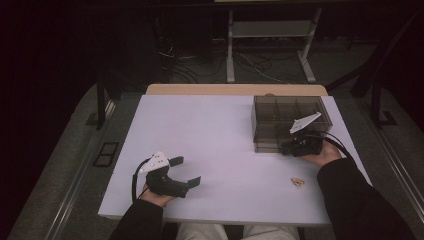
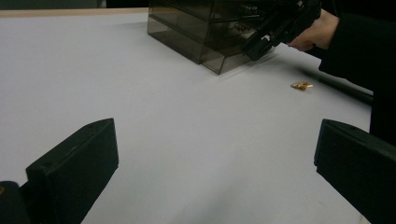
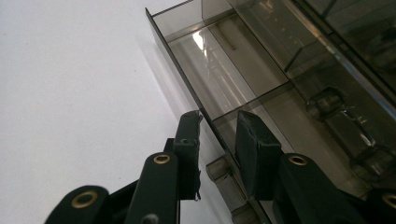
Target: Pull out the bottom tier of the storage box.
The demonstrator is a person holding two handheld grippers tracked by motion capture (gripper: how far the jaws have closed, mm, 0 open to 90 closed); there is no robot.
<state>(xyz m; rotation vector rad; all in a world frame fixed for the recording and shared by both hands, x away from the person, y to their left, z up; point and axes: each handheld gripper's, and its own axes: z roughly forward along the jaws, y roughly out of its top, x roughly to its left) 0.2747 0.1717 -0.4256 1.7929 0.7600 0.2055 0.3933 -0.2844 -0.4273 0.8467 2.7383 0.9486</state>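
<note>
Jaws at the drawer front, left gripper idle

Nearest the high camera, the left gripper (image 1: 186, 172) rests low on the white counter (image 1: 220, 150) in the person's left hand (image 1: 159, 194). Its jaws stand wide apart with nothing between them; in the left gripper view both black pads frame bare counter.

Farther in and to the right, a small gold piece (image 1: 298, 182) lies loose on the counter, just beside the right sleeve (image 1: 350, 195) and apart from everything else. It shows again in the left gripper view as a bright fleck (image 2: 301, 86) short of the box.

Beyond it, the right gripper (image 1: 292, 146) sits at the near face of the smoky plastic box (image 1: 280, 112), held by the right hand (image 1: 327, 152). In the right gripper view (image 3: 219, 135) its jaws are narrowed to a slim gap, one pad on each side of the thin front wall of a drawer (image 3: 224, 70) pulled partly out of the box. The outer pad looks to touch the wall; whether the inner pad presses on it I cannot tell. The drawer's compartments in sight are bare.

At the far side, the box stands near the counter's right rear corner, its top divided into cells.
</note>
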